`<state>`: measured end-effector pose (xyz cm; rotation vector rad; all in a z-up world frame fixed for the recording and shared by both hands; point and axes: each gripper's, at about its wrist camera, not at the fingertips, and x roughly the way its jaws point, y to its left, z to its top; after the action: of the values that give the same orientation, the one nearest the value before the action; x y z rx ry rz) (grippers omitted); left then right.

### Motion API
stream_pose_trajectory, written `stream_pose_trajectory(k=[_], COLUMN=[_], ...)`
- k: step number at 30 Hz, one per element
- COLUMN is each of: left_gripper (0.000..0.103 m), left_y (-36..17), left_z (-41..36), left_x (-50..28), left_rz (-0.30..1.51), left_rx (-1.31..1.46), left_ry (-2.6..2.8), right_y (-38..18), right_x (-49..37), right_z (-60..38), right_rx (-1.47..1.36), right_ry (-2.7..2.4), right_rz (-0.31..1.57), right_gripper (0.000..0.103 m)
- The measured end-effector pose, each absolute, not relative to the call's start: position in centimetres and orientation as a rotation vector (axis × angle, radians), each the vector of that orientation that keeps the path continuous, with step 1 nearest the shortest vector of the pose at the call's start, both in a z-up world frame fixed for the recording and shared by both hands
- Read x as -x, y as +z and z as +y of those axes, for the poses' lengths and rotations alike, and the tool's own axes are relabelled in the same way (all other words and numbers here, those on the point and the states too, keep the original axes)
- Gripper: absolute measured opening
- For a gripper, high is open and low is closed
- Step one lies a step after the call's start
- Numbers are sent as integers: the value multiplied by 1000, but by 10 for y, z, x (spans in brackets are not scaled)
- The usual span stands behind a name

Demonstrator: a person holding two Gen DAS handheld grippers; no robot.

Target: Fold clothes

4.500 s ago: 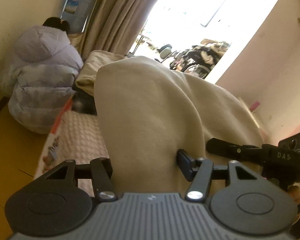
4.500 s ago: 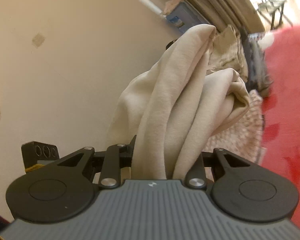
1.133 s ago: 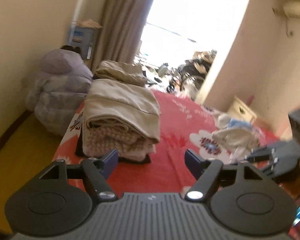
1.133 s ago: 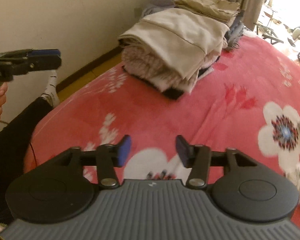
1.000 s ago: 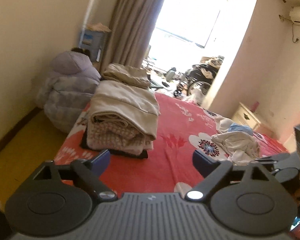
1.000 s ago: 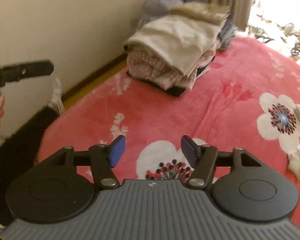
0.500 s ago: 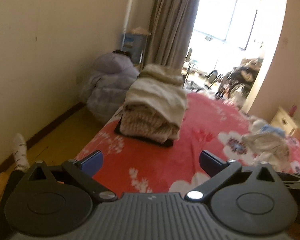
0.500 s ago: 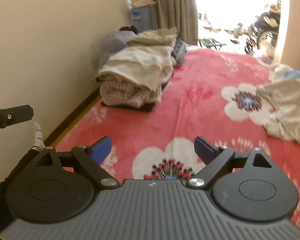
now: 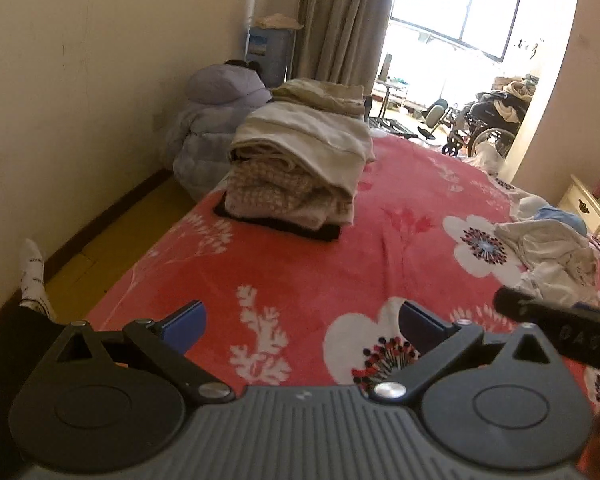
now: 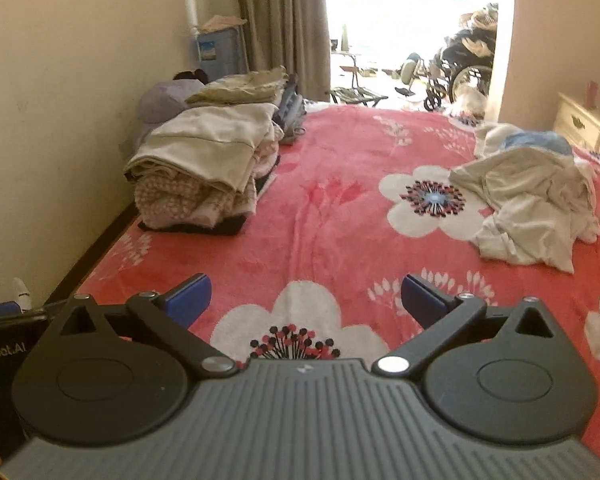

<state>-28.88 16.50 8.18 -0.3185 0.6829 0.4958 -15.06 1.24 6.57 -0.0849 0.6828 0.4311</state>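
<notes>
Right wrist view: crumpled cream cotton garment loose on red floral fleece blanket, right side. Soft, light, limp; pinch at hem edge. Folded beige stack left. Right gripper, left gripper: jaws apart, empty.

This was a home bedroom. A bed in a floral blanket filled it. Beyond the bed hung a curtain; a nightstand stood beside it.

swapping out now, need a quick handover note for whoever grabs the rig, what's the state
Left gripper: open, empty, above the red blanket.
Right gripper: open, empty, also above the blanket.
Done: folded stack sits at the bed's wall-side edge, beige garment on top.
Left: crumpled pile of light clothes on the right side of the bed, unfolded. Start there.
</notes>
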Motion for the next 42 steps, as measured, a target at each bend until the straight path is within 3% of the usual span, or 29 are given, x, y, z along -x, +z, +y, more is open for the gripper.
stream_pose_trajectory(k=[42], left_gripper=[103], left_y=[84], left_z=[165], left_x=[278], left_rz=[662], left_rx=[188], left_ry=[645], right_y=[59], right_x=[161], right_z=[32], right_rx=[168], right_ry=[478], right_rz=[692], right_gripper=[102])
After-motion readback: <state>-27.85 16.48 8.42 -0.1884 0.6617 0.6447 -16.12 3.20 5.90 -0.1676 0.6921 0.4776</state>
